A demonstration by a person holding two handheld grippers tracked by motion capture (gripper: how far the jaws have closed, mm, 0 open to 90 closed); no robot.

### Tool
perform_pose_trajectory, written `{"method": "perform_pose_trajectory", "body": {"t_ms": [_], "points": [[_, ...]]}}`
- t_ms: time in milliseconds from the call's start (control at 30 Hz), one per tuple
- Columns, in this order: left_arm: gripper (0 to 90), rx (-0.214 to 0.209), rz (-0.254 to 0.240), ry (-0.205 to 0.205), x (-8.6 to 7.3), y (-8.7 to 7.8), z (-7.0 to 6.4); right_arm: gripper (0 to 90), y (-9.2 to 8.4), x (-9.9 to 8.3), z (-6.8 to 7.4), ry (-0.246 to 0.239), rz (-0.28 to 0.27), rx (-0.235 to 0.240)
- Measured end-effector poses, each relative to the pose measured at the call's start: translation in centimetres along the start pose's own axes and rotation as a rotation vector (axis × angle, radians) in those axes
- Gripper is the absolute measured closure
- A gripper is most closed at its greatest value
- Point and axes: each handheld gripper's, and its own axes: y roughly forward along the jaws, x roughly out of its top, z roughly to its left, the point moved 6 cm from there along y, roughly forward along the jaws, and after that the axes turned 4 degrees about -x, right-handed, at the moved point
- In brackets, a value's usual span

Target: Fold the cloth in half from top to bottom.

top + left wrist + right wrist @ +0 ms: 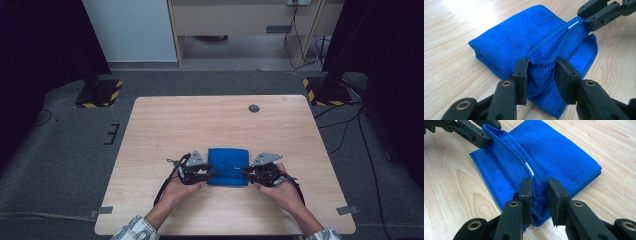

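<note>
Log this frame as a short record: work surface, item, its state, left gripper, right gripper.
surface: wooden table
item: blue cloth
state: folded, flat on the table, one edge bunched up between the grippers
left gripper: at the cloth's left edge, a fold of cloth between its jaws, a gap at the far pad
right gripper: at the cloth's right edge, a fold of cloth against one pad, a gap at the other
</note>
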Motion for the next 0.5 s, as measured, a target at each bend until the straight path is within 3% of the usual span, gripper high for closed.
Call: {"method": "perform_pose_trajectory", "body": {"t_ms": [100, 500], "points": [[57.4, 0.009, -0.003, -0.002, -0.21, -0.1, -0.09, 73.3, -0.05, -0.01, 0.1, 0.0, -0.005, -0.001], [52.0, 0.026, -0.011, 0.0, -0.29, -0.13, -0.18, 69.1, -0.21, -0.28, 0.3, -0.002, 0.005, 0.001]]}}
